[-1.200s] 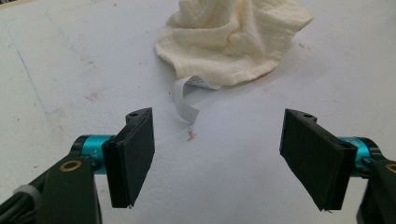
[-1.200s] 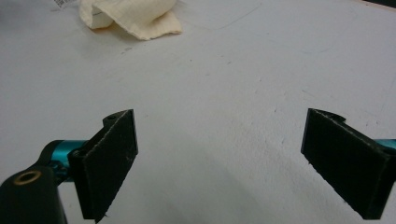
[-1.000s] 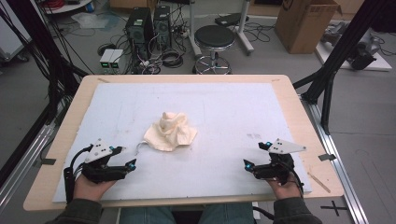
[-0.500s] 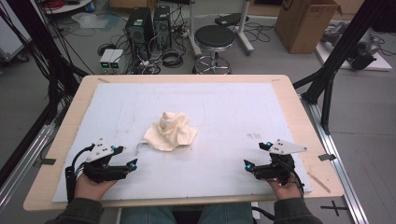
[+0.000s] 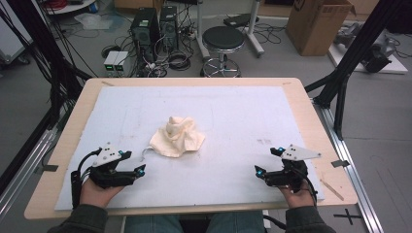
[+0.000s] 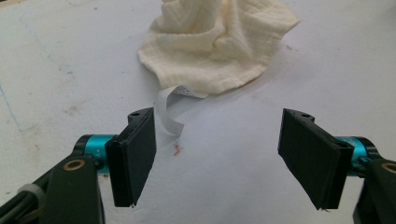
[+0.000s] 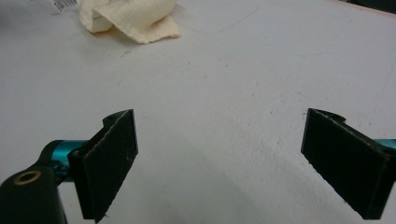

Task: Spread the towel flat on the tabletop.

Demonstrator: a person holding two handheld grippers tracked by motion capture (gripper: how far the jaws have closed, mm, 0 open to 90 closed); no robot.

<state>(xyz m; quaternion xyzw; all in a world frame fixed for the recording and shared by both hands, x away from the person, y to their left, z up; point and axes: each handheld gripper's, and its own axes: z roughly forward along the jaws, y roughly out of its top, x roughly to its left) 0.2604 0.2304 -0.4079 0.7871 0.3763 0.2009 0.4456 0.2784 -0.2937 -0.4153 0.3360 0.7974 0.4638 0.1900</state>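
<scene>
A crumpled cream cloth (image 5: 176,137) was seen in a heap near the middle of the white mat (image 5: 243,116). It lay just ahead of the left gripper (image 5: 141,171) (a little to its right) and well apart from the right gripper (image 5: 258,171). Both sets of jaws were spread wide, and nothing was held. A white tag (image 6: 169,108) curling out from the cloth's near edge was shown clearly in the left gripper view. In the high view it was only a tiny strip.

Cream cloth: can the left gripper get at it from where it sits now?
Probably yes. The left gripper is open and points at the cream cloth, with only bare white mat and the cloth's white label between them.
</scene>
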